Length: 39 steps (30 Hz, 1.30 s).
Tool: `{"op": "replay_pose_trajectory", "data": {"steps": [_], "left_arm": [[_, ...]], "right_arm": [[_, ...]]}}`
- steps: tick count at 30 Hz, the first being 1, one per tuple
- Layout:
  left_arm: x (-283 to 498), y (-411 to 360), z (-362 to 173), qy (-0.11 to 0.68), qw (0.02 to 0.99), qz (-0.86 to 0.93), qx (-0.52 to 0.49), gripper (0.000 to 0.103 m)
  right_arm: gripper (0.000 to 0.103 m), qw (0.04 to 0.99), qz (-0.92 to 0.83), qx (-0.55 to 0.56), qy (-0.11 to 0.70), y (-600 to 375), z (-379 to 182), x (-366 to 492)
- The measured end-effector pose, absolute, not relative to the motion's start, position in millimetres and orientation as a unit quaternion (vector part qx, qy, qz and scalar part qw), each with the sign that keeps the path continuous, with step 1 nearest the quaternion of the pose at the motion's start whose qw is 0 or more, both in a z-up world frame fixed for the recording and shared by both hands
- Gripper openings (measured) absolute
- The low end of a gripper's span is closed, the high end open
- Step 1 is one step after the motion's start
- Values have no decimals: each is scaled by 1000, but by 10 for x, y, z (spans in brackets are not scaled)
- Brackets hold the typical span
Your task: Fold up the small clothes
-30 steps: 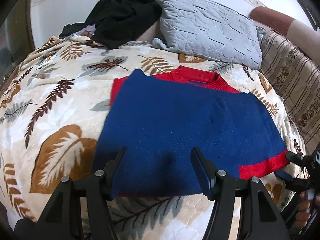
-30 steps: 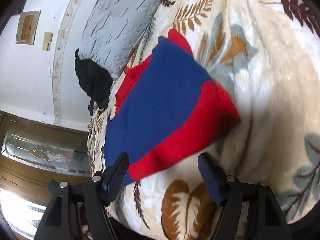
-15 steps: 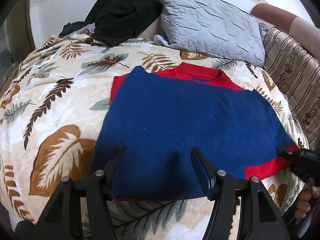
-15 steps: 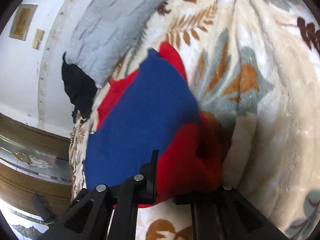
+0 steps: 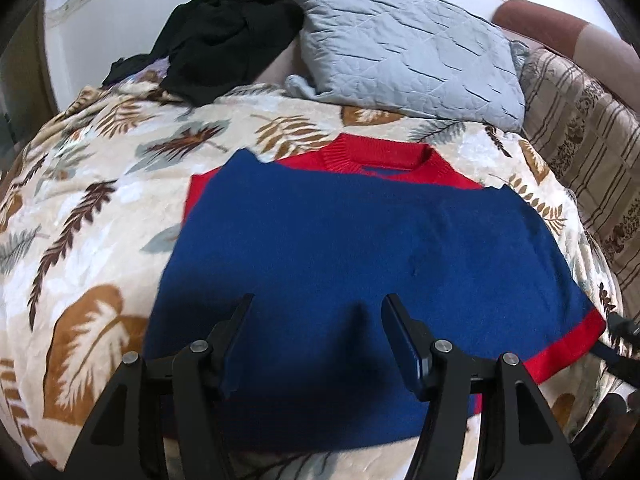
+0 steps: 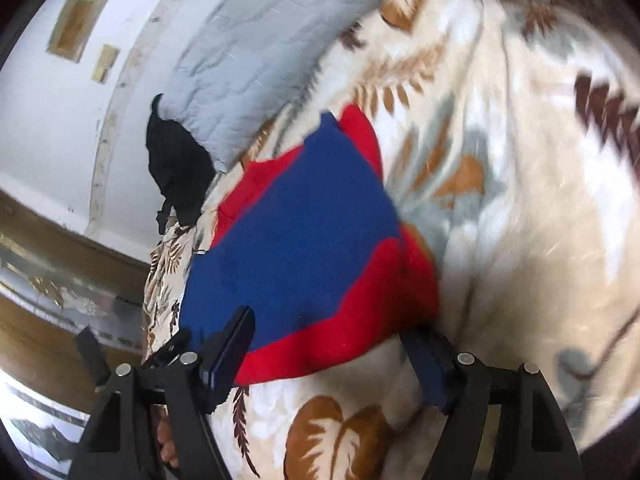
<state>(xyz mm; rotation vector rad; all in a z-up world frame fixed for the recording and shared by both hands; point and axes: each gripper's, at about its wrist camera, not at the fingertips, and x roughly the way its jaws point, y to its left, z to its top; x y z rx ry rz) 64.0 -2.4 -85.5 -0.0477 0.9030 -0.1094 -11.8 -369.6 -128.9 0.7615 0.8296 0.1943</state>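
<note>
Both grippers, left (image 5: 316, 340) and right (image 6: 328, 344), gape empty over the half-folded sweater (image 5: 360, 264), right jaws just reopened; next, regrip its red hem (image 6: 340, 340).

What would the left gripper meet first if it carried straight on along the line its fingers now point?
Probably the blue body of the sweater, which lies flat on the leaf-print blanket directly ahead of the open left gripper; depth is uncertain.

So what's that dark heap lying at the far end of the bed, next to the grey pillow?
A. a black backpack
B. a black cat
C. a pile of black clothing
C: the pile of black clothing is crumpled, limp fabric beside the grey pillow.
</note>
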Motion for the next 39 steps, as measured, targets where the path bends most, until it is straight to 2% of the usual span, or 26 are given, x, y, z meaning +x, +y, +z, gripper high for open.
{"op": "replay_pose_trajectory", "data": {"steps": [6,9,13,14,15,17,20,22,23,24,25,26,30,33,37,39], "left_arm": [[789,-168,-1086,457,889,-36,8,65],[798,-167,-1095,462,886,-35,7,66],[811,-169,-1105,464,885,-39,11,67],[811,-169,-1105,464,885,-41,12,67],[812,-162,-1107,464,885,-44,12,67],[817,-155,-1119,462,886,-46,11,68],[828,-176,-1116,463,885,-41,12,69],[815,-161,-1070,469,882,-41,5,69],[797,-139,-1038,470,882,-43,-1,69],[775,-113,-1005,467,883,-42,-7,69],[756,-93,-979,464,885,-40,-10,69],[735,-69,-951,461,887,-37,-12,69],[624,21,-846,450,892,-34,-22,69],[524,96,-801,445,895,-35,-25,69],[580,216,-986,472,881,-17,-29,69],[656,284,-1107,498,867,-9,-30,69]], "right_arm": [[78,861,97,336,369,-4052,-1049,347],[78,864,92,298,396,-4085,-1082,976],[73,837,97,244,481,-3962,-1397,1734],[49,839,96,232,483,-3933,-1409,1795],[16,840,97,226,484,-3899,-1371,1829],[15,856,92,209,464,-3833,-1181,1775],[15,862,58,185,468,-3764,-1191,1790],[22,855,41,206,474,-3815,-1333,1806],[33,856,38,225,464,-3861,-1341,1756],[57,857,30,234,458,-3903,-1312,1689],[69,862,22,232,450,-3912,-1259,1620],[72,872,14,222,437,-3915,-1177,1516],[72,889,50,234,391,-3857,-818,1007],[72,873,125,264,389,-3628,-757,740],[72,832,189,288,436,-3346,-1058,619],[70,828,139,285,462,-3402,-1276,765]]}}
